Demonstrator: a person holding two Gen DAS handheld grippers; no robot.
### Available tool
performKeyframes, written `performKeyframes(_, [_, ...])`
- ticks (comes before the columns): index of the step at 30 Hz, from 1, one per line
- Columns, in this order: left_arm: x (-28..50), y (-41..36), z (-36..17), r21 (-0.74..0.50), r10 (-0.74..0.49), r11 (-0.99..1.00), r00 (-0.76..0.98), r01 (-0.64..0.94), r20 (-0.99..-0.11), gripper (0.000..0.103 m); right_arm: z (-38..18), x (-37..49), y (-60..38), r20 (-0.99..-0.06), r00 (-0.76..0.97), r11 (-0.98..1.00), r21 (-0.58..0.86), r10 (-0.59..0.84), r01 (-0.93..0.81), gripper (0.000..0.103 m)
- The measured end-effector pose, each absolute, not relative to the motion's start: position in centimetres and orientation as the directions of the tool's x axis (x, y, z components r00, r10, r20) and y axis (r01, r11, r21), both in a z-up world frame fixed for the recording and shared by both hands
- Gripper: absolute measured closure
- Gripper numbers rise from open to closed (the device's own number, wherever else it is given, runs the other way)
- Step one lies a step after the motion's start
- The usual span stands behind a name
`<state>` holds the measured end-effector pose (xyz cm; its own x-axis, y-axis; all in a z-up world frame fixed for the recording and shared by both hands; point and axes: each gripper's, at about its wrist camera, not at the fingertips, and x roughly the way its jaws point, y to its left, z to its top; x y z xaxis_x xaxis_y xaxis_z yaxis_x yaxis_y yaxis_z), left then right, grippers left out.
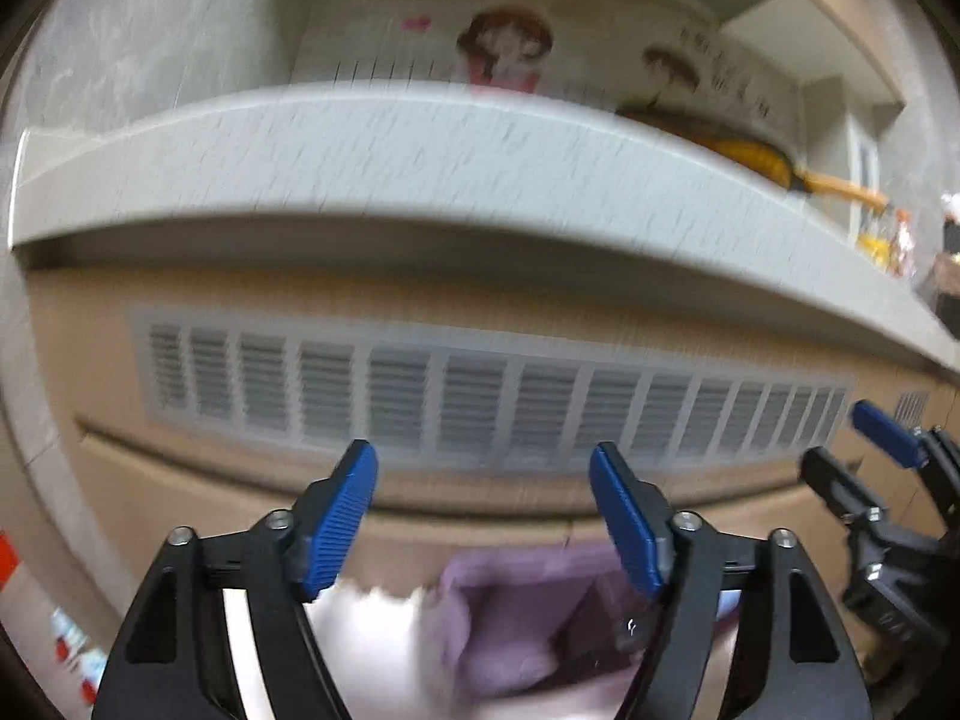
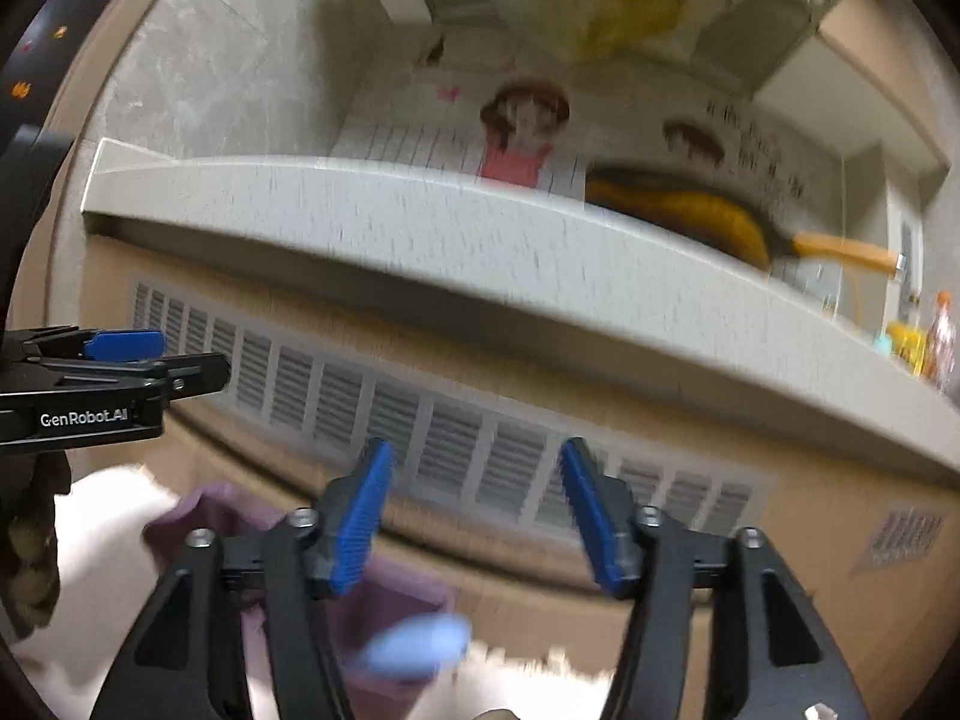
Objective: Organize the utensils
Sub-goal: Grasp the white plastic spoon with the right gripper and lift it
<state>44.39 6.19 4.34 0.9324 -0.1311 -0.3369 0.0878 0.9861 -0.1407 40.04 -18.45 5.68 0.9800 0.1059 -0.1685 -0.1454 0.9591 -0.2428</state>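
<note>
Below the tabletop point(image 1: 420, 144) edge, the left gripper point(image 1: 483, 516) and right gripper point(image 2: 477, 516) fingers stand apart, holding nothing. A purple organizer point(image 1: 510, 618) lies beneath; a blurred blue utensil point(image 2: 420, 642) lies crosswise.

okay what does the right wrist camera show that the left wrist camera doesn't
Only the right wrist view shows a blurred light blue oval thing over the purple container, and a dark screen corner. Only the left wrist view shows a red and white item low on the left. Both show the counter edge, the vent grille, the yellow pan, and the left gripper and right gripper, both open and empty.
</note>
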Motion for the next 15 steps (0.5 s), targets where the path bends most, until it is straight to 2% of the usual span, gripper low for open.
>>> performKeyframes(3, [44.2,7.4,2.4,-0.214,-0.157,0.975,0.883,0.067,-0.441,0.026,4.4,41.3,-20.0,-0.355,0.924,0.974,-0.119,0.141,-0.194,0.039])
performKeyframes(5, [43.8,8.6,0.6,-0.315,-0.219,0.947,0.842,0.063,-0.492,0.026,2.6,42.2,-21.2,-0.459,0.87,0.979,-0.002,0.181,-0.204,0.038])
performKeyframes(8, [42.6,9.7,-1.8,-0.441,-0.35,0.89,0.791,0.114,-0.503,0.026,-0.8,42.6,-22.8,-0.554,0.789,0.965,0.146,0.264,-0.22,0.036])
performKeyframes(11, [41.3,9.2,-3.3,-0.403,-0.364,0.903,0.764,0.15,-0.532,0.026,-3.6,41.9,-22.8,-0.598,0.751,0.959,0.138,0.28,-0.248,0.036])
performKeyframes(15, [39.5,7.9,-4.4,-0.35,-0.366,0.921,0.692,0.173,-0.622,0.026,-5.4,39.8,-22.0,-0.65,0.7,0.946,0.096,0.295,-0.309,0.035])
